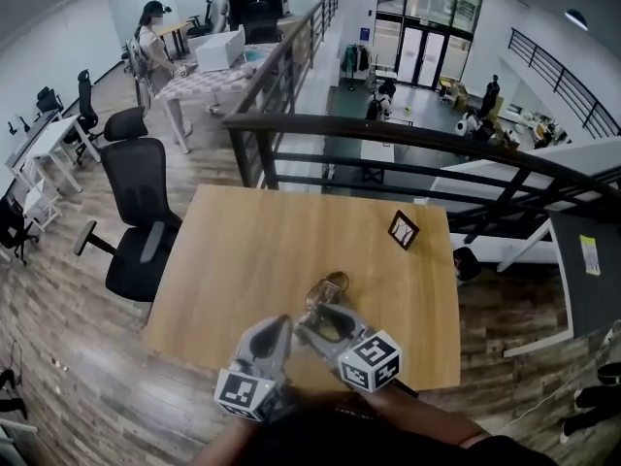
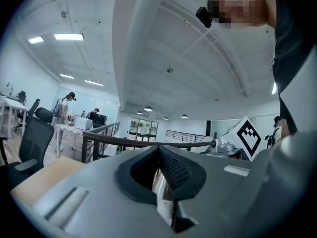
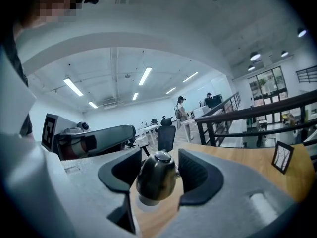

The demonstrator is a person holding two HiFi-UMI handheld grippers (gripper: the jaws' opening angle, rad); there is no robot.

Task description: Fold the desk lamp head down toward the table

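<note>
Lamp head sits upright on the worktop, dead centre in my right gripper, jaws spread and clear of it on both sides. Right hand is nearer for the fold. Left gripper: jaws pressed on a bright strip, possibly the lamp's stem.
</note>
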